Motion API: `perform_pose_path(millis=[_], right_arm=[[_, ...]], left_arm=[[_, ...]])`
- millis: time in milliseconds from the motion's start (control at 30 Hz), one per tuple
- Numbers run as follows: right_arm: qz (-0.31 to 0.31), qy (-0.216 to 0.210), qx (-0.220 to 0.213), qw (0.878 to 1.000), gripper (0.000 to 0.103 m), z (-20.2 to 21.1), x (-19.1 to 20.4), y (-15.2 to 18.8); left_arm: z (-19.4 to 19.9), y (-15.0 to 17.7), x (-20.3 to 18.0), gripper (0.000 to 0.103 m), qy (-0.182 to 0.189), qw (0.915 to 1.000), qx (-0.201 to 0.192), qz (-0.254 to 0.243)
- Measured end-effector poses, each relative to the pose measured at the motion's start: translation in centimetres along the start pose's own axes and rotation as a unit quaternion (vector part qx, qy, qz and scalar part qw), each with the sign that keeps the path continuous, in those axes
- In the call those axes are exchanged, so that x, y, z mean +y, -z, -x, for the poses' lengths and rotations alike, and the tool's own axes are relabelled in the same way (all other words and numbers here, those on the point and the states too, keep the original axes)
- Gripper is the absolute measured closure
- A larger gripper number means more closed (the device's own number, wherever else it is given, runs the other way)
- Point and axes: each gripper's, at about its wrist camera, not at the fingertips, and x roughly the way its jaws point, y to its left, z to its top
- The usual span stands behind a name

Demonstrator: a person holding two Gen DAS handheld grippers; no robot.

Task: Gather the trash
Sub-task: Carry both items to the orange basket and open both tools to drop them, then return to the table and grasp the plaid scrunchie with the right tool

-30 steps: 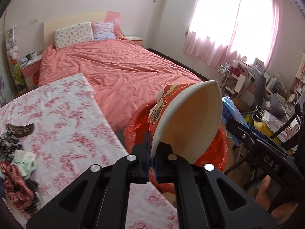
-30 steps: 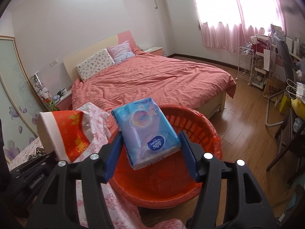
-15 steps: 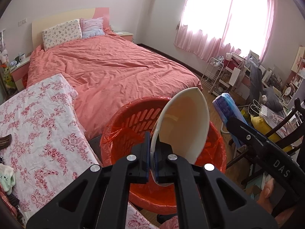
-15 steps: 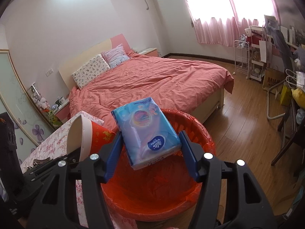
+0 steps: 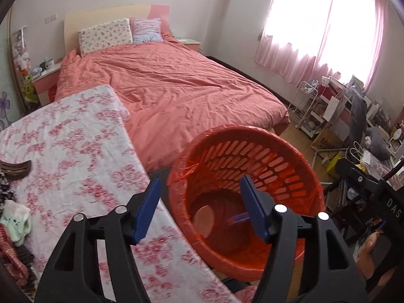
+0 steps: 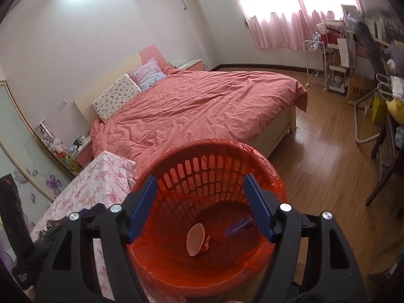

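An orange slotted basket point(image 5: 265, 151) lined with an orange bag stands on the floor beside the table; it also shows in the right wrist view point(image 6: 214, 151). A paper cup point(image 6: 195, 238) lies on its side at the bottom, also in the left wrist view point(image 5: 204, 218). A blue tissue pack point(image 6: 238, 226) lies blurred beside it, also in the left wrist view point(image 5: 240, 218). My left gripper point(image 5: 200, 208) is open and empty above the basket's near rim. My right gripper point(image 6: 200, 205) is open and empty over the basket.
A table with a pink floral cloth point(image 5: 75, 156) is at left, with socks, fabric pieces point(image 5: 15, 219) and a brown comb point(image 5: 15, 168) on it. A bed with a coral cover point(image 5: 176, 88) lies behind. Chairs and cluttered shelves point(image 5: 353, 126) stand at right on the wooden floor point(image 6: 328, 164).
My left gripper opened and the paper cup dropped into the basket. My right gripper opened and the tissue pack dropped in too. Both grippers now stand empty above the basket.
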Motion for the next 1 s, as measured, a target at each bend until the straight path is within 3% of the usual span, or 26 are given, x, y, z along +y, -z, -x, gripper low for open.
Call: perform_pose_path(millis=[233,500,767,1000], right_arm=[[0.047,0.009,0.0,0.999,0.031,1.3,2.8,1.2],[0.118,-0.018,0.017,0.993,0.031,2.7,9.4,4.6],[0.197,-0.073,0.056,0.976,0.031,2.6,19.1,9.7],[0.253,-0.146,0.095,0.952,0.031,2.1,28.1,14.6]], left_arm=[[3.6,1.3,3.8,0.033,-0.051,0.9986,-0.016,0.003],[9.2,4.4,11.2,0.033,-0.123,0.9911,-0.025,0.044],[14.8,8.6,19.9,0.023,-0.232,0.9688,-0.038,0.081],[16.3,11.6,26.6,0.023,-0.266,0.9524,-0.01,0.148]])
